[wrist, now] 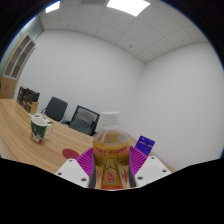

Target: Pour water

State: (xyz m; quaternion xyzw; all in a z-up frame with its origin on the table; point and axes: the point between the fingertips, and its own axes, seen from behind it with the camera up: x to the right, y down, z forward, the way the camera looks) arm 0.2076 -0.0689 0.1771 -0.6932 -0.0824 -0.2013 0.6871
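A clear bottle (111,152) with amber liquid, a white cap and a red-and-yellow label stands upright between my fingers. My gripper (112,168) is shut on it, with the magenta pads (87,158) pressing on both sides of the label. The bottle is held up above the long wooden table (25,135). A paper cup (40,128) with a green pattern stands on the table, ahead and to the left of the bottle.
Two black office chairs (84,120) stand behind the table by the white wall. A dark box (28,99) sits at the table's far left end. A small purple item (146,143) lies just right of the bottle.
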